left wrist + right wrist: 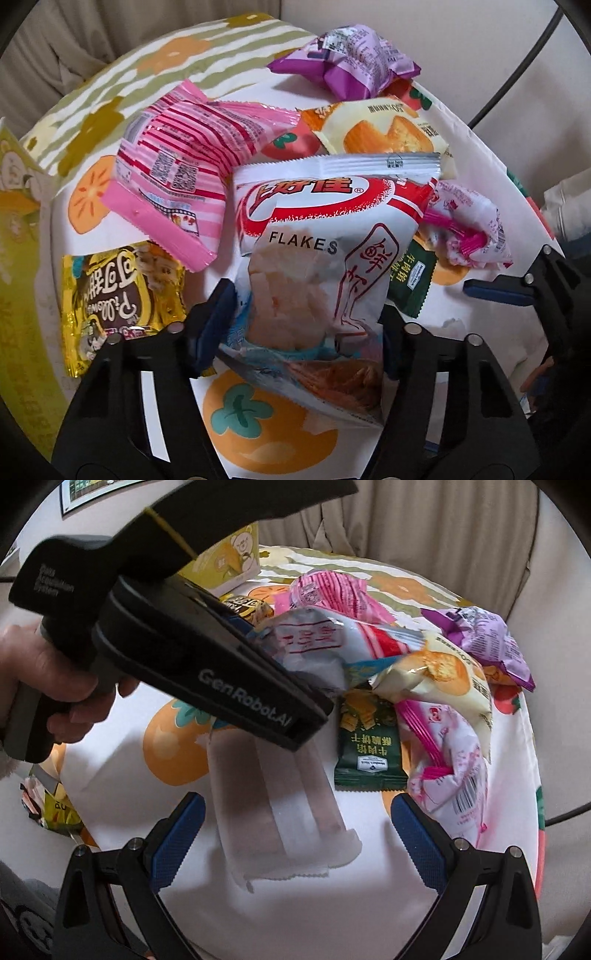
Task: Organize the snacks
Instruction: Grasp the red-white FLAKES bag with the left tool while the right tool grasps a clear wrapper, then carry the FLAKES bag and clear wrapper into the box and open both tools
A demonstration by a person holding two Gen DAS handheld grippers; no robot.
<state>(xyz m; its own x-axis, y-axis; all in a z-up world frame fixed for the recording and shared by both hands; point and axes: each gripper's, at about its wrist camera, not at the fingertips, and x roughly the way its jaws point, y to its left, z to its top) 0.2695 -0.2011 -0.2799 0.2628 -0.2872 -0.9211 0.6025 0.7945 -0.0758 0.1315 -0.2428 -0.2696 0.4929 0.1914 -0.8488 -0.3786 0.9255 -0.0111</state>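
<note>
My left gripper (pixel 301 325) is shut on a white-and-red "FLAKES" bag (pixel 317 236), its blue pads pinching the bag's lower part from both sides. The bag tilts up over the snack pile. In the right wrist view a hand (pixel 55 679) holds that left gripper's black body (pixel 207 664), and the flakes bag (pixel 314 642) sticks out beyond it. My right gripper (pixel 301 834) is open, straddling a frosted white wrapper (pixel 280 805) lying flat on the cloth, pads apart from it. One of its fingers (pixel 498 291) shows at the right of the left wrist view.
Around lie a pink striped bag (pixel 173 184), a purple bag (pixel 351 59), a yellow chocolate packet (pixel 118 302), a cream cake packet (pixel 384 129), a dark green packet (pixel 369 746) and a crumpled pink-white bag (pixel 454 782). A yellow box (pixel 229 561) stands at the far left. Fruit-print tablecloth (pixel 177 738).
</note>
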